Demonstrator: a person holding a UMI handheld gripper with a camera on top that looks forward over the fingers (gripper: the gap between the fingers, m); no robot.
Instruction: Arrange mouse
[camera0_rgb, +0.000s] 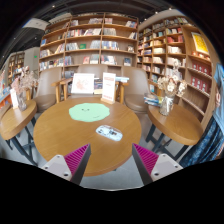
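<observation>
A round wooden table (60, 128) stands ahead of my gripper (111, 160). On it lies a green round mat (89, 113) toward the far side. A small pale mouse (109, 133) lies nearer, right of the mat, just beyond my fingers. My gripper is open and empty, its two pink-padded fingers (76, 160) spread wide over the table's near edge, well short of the mouse.
Chairs (82, 86) stand behind the table. Smaller round tables stand at the left (14, 120) and right (176, 122), the right one with books and flowers. Bookshelves (100, 45) line the back wall. Grey floor lies between the tables.
</observation>
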